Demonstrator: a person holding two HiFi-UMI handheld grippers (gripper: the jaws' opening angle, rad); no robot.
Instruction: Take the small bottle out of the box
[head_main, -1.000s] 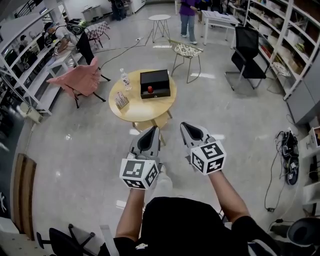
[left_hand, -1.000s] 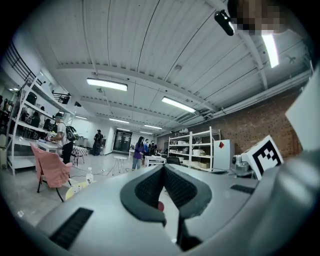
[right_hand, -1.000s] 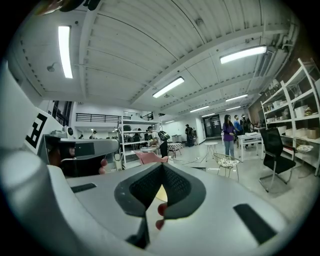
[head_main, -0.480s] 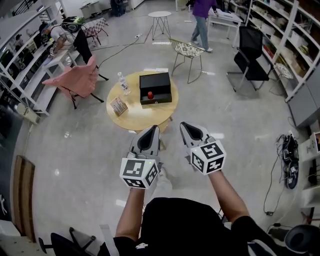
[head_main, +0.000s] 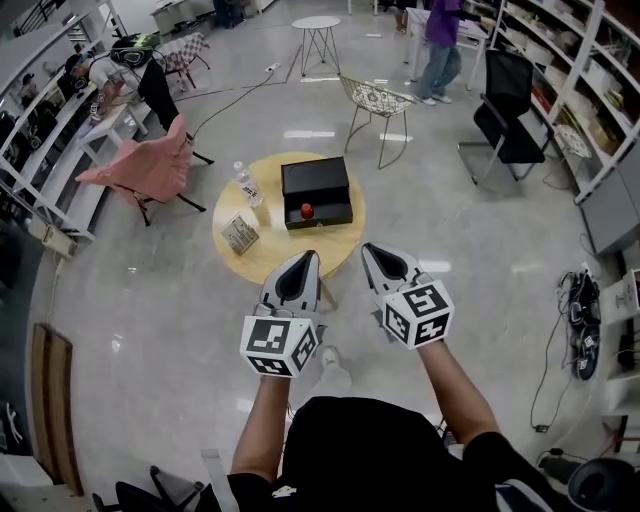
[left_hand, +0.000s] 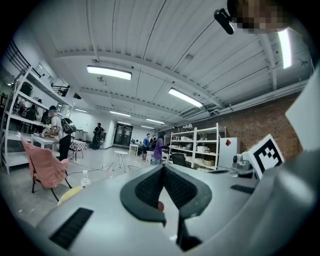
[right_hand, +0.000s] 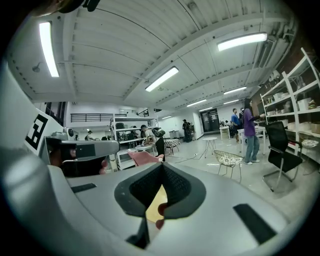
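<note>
Both tongs have come nearer to the round desk (head_main: 258, 252) since a moment ago, because the person is walking up to it; the desk now sits lower in the head view, close to the tips. The left tongs (head_main: 304, 262) are pressed tight together with nothing in them; the right tongs (head_main: 371, 252) look closed too, and they are also empty; they stay side by side, pointing at the desk.

Just past the tips is the yellow top of the desk; on it sits the black box (head_main: 315, 175); in the front part of the box is a little red thing, which I think is the small bottle (head_main: 307, 211); it is in the same spot in the box as before, and nothing touches it. Left of the box stands a clear water bottle (head_main: 246, 186); near the desk's left edge lies a small packet (head_main: 240, 233); neither has moved on the desk.

Farther off, a pink chair (head_main: 140, 165) is at the left; a wire chair (head_main: 380, 100) is behind the desk; a person in a purple top (head_main: 440, 40) has walked over to the right.

So the job has not really begun; this is only the walk up; I think one pair of tongs must get closer, open up, and reach down into the box for the small bottle.
</note>
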